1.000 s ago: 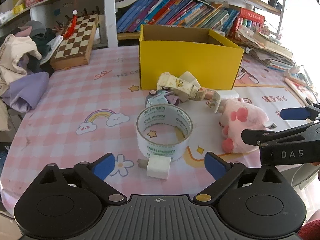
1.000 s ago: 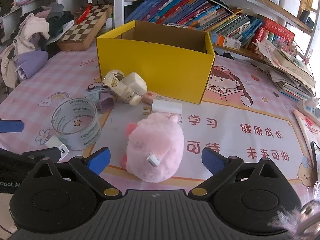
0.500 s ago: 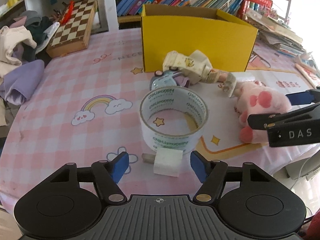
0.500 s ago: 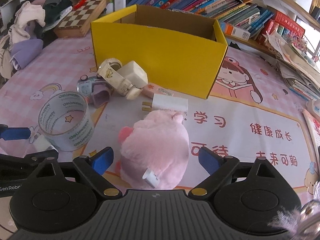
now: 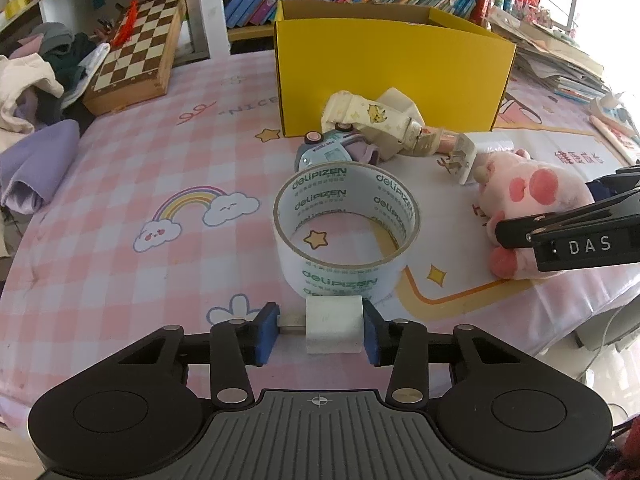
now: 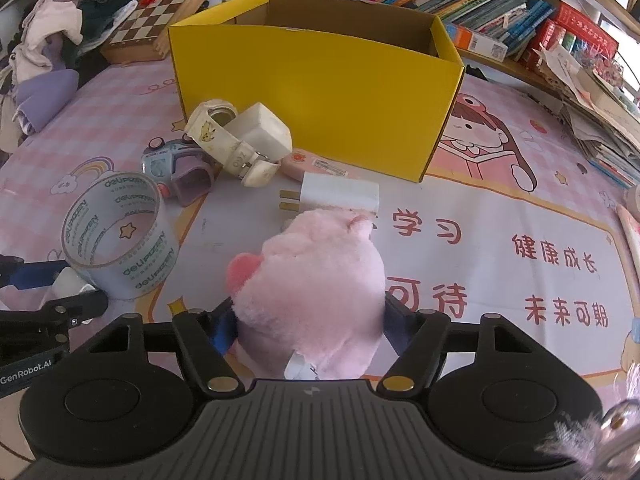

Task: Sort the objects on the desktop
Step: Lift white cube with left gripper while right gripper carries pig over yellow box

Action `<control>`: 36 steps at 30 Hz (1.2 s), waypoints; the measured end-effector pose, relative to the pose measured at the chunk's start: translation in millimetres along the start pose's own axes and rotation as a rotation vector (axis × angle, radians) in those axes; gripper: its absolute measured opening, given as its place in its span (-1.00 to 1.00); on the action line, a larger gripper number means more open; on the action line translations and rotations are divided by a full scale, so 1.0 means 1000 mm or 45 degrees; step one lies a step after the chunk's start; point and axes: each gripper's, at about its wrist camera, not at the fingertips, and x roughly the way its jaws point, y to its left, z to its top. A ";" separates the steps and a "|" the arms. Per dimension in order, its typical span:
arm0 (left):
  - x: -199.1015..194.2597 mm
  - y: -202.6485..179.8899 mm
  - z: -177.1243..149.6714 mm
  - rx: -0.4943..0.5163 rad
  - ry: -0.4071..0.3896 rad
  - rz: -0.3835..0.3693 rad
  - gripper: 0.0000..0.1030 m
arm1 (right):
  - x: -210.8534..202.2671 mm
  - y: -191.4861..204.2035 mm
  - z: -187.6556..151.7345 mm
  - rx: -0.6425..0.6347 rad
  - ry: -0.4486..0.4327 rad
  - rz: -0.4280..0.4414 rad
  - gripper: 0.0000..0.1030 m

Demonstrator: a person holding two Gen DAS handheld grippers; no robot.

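Left wrist view: the left gripper [image 5: 320, 334] has its jaws narrowed almost all the way onto the small white plug block [image 5: 334, 325]. The right pad sits against the block's side, the left pad [image 5: 267, 334] is out by the metal prong, so it looks like it's pinching block plus prong rather than two flat faces. My worry is that the block twists or pops out on the lift. It's also right up against the tape roll [image 5: 347, 229], so a sloppy lift could drag or tip the roll. The yellow box [image 5: 392, 80] sits at the back of the counter [image 5: 120, 208], its inside hidden from here.

Right wrist view: the right gripper [image 6: 310, 328] has its jaws about halfway in, squeezing the pink plush [image 6: 310, 284] on both sides. It's soft and squashy, so the grip may only have fluff and it could slump out on the way to the box. The white charger [image 6: 338, 196] lies just beyond the plush and might get nudged. Watch [image 6: 228, 140], toy car [image 6: 172, 164] and the roll are all out on the counter in front of the box. What shows of the box's interior looks bare.
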 end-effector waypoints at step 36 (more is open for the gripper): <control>-0.065 0.001 0.014 -0.037 -0.302 -0.015 -0.20 | -0.064 -0.009 -0.013 0.037 -0.180 -0.004 0.19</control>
